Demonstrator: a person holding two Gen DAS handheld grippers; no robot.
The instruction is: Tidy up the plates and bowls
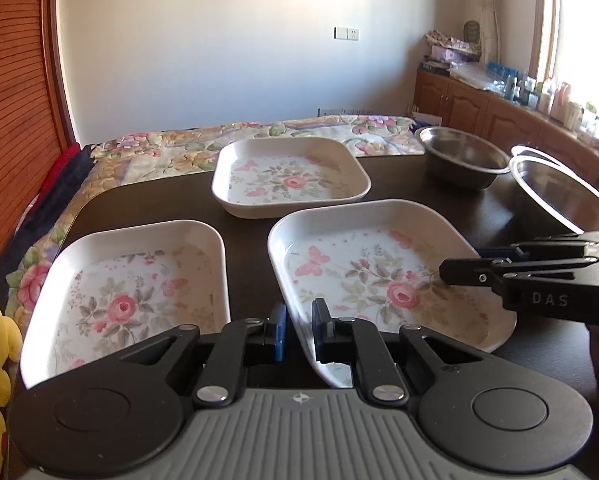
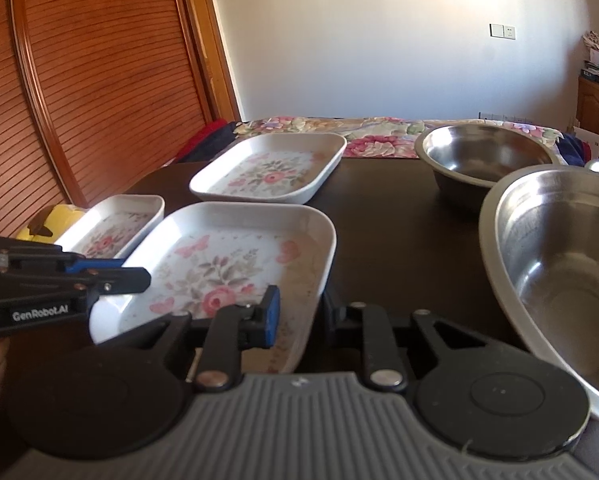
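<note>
Gripping: both my tools are on the near plate (image 1: 379,276), one at each side, so I judge a two-handed lift is in hand.
Left tool (image 1: 299,334): fingers straddle the plate's near-left rim, one pad outside, one inside; narrowed onto the rim, it looks like a pinch.
Right tool (image 2: 297,312): the blue pad (image 2: 271,312) sits inside the plate's right rim, the other finger outside and mostly hidden by the wall; it seems to be clamping the rim.
Why two sides: the plate is wide and shallow, so opposite holds should keep it level.
Tilt: the plate's near edge looks slightly raised off the tabletop (image 1: 387,184); I cannot be sure.
Other plates: left plate (image 1: 127,292) just beside the held one, far plate (image 1: 289,176) behind both, all flat and matching in floral print, so they should nest.
Bowls: two steel ones on my right, near bowl (image 2: 555,272) and far bowl (image 2: 483,160), close together.
Next: likely stacking the held plate on another.
Risk: the smooth rim could slip.
</note>
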